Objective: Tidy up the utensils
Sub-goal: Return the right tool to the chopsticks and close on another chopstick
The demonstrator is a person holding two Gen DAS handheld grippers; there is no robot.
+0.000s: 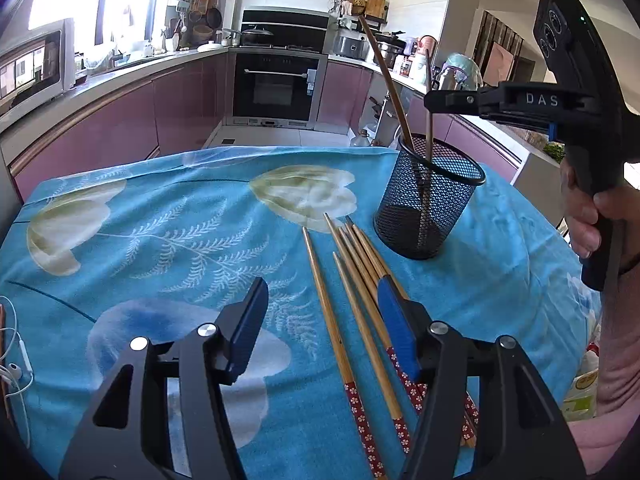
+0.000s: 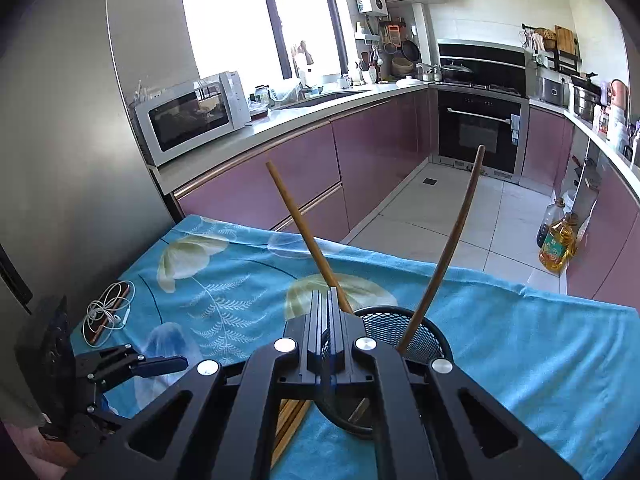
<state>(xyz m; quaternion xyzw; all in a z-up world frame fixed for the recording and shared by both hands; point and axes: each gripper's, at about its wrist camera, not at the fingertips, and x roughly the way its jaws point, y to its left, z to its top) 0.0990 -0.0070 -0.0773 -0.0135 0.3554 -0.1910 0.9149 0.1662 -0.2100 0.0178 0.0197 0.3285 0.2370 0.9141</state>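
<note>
Seen from the left wrist camera, the left gripper (image 1: 320, 312) hangs low over the table (image 1: 520, 240), its jaws spread wide with nothing between the blue pads. A loose bunch of chopsticks (image 1: 360, 280) lies flat on the blue flowered tablecloth (image 1: 180, 216), thin tips pointing away toward the cup, red patterned ends toward the camera. One stick lies a little apart on the left, inside the gap of the jaws; the right finger (image 1: 396, 320) sits above the rest of the bunch, and whether it touches them cannot be told. Just beyond the tips stands a black mesh cup (image 1: 430, 200), upright, with two darker chopsticks (image 1: 386, 76) leaning in it, one tilted left and one nearly straight. The right gripper (image 1: 434, 101) is held level above the cup, a hand (image 1: 588, 216) wrapped round its handle. White earphones (image 1: 18, 372) lie at the table's left edge.

From the right wrist camera, the right gripper (image 2: 326, 300) has its jaws pressed together with no gap showing, and nothing seems to be between them. Directly below and in front is the mesh cup (image 2: 424, 328), the two dark chopsticks (image 2: 444, 256) fanning out of it to left and right of the closed fingers. The pale chopsticks (image 2: 290, 420) show as a sliver on the cloth (image 2: 520, 340) under the gripper body, just beside the cup. The left gripper (image 2: 176, 362) is low at the left, near the earphones (image 2: 108, 312). A microwave (image 2: 192, 114) sits on the counter behind.
</note>
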